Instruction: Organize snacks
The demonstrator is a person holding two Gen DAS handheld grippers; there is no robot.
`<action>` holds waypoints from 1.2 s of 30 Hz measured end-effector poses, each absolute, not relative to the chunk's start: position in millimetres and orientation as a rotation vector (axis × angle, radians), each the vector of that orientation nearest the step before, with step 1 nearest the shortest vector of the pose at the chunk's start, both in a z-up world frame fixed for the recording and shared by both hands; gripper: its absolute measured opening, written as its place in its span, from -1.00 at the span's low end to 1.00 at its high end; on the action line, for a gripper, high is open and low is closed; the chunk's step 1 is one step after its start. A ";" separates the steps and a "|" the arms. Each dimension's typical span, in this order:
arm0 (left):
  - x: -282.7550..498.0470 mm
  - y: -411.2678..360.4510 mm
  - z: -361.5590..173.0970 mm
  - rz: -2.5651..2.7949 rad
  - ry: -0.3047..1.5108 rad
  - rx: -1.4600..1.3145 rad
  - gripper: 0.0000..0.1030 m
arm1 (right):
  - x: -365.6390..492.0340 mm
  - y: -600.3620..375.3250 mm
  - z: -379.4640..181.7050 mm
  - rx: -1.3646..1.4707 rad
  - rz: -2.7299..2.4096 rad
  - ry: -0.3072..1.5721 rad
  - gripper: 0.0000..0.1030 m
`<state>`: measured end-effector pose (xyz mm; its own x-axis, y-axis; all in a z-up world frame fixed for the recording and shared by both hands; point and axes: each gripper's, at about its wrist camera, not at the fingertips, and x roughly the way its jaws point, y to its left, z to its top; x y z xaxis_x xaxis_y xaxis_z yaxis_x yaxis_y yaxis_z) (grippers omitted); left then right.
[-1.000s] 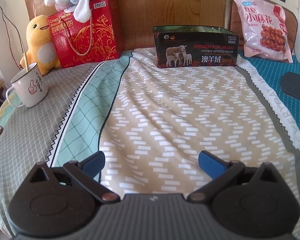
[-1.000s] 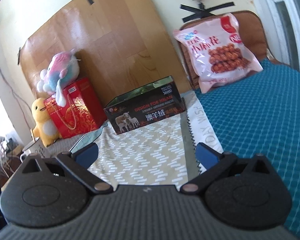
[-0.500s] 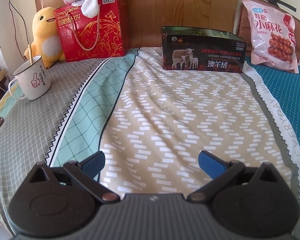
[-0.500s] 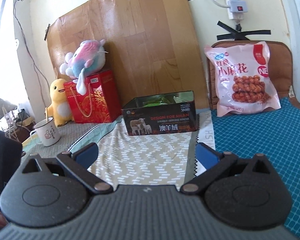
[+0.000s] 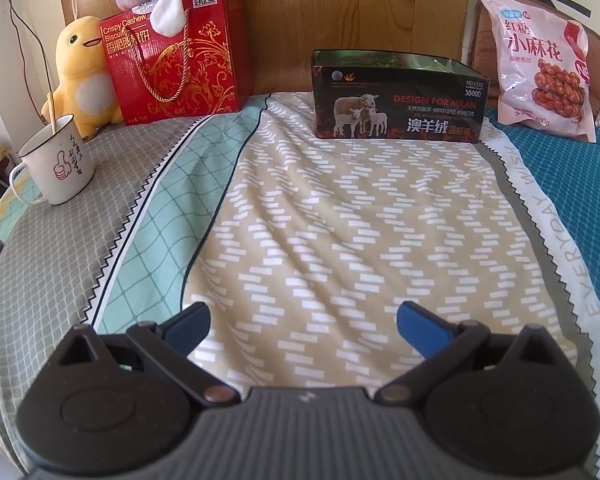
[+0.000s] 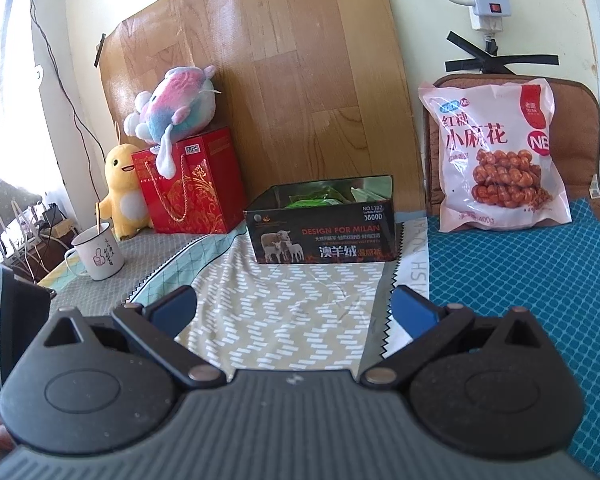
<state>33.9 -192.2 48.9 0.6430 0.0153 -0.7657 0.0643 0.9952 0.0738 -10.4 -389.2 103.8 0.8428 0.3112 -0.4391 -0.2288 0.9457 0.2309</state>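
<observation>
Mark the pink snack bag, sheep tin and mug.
pink snack bag (image 6: 496, 160), right wrist view, front panel.
sheep tin (image 6: 324, 240), right wrist view, front wall.
mug (image 5: 58, 162), left wrist view, side wall.

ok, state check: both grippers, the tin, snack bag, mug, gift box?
left gripper: open, empty
right gripper: open, empty
sheep-print tin: lid off, packets inside
pink snack bag: sealed, leaning upright
white mug: upright, stick inside
red biscuit gift box: closed, plush on top

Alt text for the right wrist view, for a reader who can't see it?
The open, empty right gripper hovers over a patterned bedspread, facing an open black tin holding green packets. A pink snack bag leans upright to the tin's right; a red gift box stands left.
</observation>
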 end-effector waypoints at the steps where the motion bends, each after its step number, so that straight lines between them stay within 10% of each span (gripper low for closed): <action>1: 34.5 -192.3 48.8 -0.030 0.874 0.097 1.00 | -9.6 -388.6 103.7 0.169 0.289 0.493 1.00; 36: 46.9 -199.8 40.5 -0.083 0.921 0.087 1.00 | 9.1 -387.8 100.0 0.158 0.295 0.523 1.00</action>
<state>46.9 -199.8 40.5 0.6020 -0.0340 -0.7977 0.1089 0.9932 0.0399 9.1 -387.8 100.0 0.8258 0.3160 -0.4672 -0.2361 0.9459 0.2224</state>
